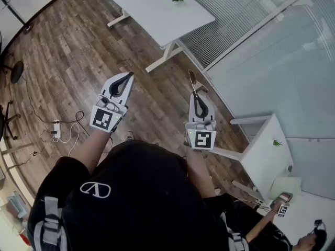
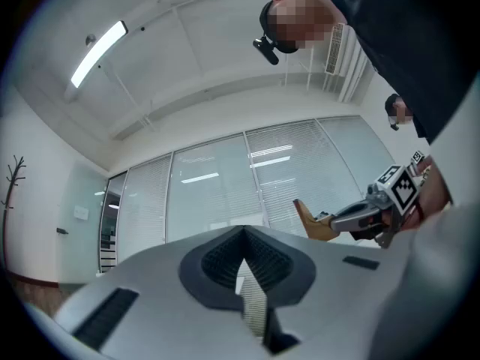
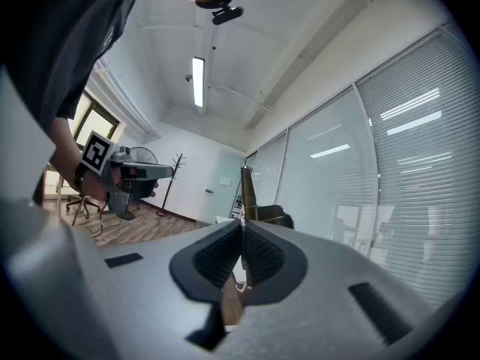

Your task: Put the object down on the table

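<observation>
I hold both grippers up in the air above a wooden floor. A thin brown wooden piece (image 1: 192,79) sticks out past the tips of my right gripper (image 1: 194,94), whose jaws are shut on it. In the right gripper view the piece (image 3: 246,190) stands edge-on between the closed pads of that gripper (image 3: 242,227). My left gripper (image 1: 127,76) is shut with nothing in it; its pads meet at the tip (image 2: 244,235). From the left gripper view, the right gripper (image 2: 375,212) and the wooden piece (image 2: 307,220) show at the right.
A long white table (image 1: 157,9) with two small plants stands ahead. A smaller white table (image 1: 267,150) is at the right, beside a glass wall. Another person's gripper (image 1: 282,209) is at the lower right. Cables and a power strip (image 1: 56,129) lie on the floor at the left.
</observation>
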Action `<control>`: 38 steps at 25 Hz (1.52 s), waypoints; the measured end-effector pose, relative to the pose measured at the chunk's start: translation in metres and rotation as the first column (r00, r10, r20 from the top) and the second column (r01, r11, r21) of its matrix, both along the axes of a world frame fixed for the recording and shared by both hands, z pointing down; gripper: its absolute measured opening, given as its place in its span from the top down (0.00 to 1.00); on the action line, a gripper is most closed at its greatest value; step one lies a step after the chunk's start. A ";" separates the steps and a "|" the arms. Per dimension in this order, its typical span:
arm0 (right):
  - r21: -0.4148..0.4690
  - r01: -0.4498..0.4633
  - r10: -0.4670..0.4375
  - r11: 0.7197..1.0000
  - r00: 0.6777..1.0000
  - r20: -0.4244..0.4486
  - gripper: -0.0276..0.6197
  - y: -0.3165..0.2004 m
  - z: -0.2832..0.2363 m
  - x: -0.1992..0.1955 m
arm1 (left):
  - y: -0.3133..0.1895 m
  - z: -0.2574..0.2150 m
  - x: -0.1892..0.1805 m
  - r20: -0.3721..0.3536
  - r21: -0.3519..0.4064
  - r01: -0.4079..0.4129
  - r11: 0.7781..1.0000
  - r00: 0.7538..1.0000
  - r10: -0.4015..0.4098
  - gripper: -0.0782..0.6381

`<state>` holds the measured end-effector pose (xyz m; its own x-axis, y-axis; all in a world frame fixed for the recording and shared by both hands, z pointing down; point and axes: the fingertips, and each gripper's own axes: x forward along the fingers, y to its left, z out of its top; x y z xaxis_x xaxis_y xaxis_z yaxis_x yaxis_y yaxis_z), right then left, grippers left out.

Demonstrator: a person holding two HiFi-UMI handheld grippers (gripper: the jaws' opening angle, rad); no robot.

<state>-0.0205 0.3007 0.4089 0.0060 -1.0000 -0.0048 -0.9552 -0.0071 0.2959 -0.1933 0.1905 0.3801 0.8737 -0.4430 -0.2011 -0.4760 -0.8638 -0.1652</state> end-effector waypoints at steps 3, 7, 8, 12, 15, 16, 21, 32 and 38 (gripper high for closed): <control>-0.010 -0.004 0.004 1.000 1.000 0.001 0.95 0.003 0.001 0.000 | 0.003 0.000 0.001 0.003 -0.005 -0.003 1.000 1.000 0.003 0.88; -0.009 -0.001 0.001 1.000 1.000 0.005 0.95 0.006 0.001 -0.001 | 0.007 0.001 0.000 0.005 -0.007 -0.003 1.000 1.000 0.003 0.88; -0.002 0.007 -0.006 1.000 1.000 0.011 0.95 0.007 0.000 -0.002 | 0.008 0.000 0.000 0.003 -0.009 -0.003 1.000 1.000 0.003 0.88; 0.024 0.043 -0.043 0.999 0.999 -0.019 0.95 0.007 -0.009 -0.007 | 0.009 -0.001 0.002 0.003 -0.010 -0.005 1.000 1.000 0.005 0.88; 0.022 0.038 -0.038 0.999 0.999 -0.024 0.95 0.006 -0.010 -0.004 | 0.010 0.001 0.006 0.005 -0.012 -0.006 1.000 1.000 0.006 0.88; 0.022 0.037 -0.037 0.999 0.999 -0.019 0.95 0.006 -0.010 -0.002 | 0.010 0.001 0.008 0.004 -0.012 -0.006 1.000 1.000 0.006 0.88; 0.032 0.042 -0.041 0.999 0.999 -0.012 0.95 0.006 -0.013 0.007 | 0.012 -0.002 0.014 0.006 -0.011 0.002 1.000 1.000 -0.002 0.88; 0.048 0.098 -0.098 0.994 0.995 -0.002 0.95 0.012 -0.011 0.040 | 0.030 0.000 0.043 0.007 0.004 0.065 0.998 0.998 -0.065 0.88; 0.060 0.131 -0.132 0.990 0.991 0.008 0.95 0.008 -0.013 0.065 | 0.026 -0.004 0.067 0.012 0.009 0.086 0.996 0.996 -0.086 0.88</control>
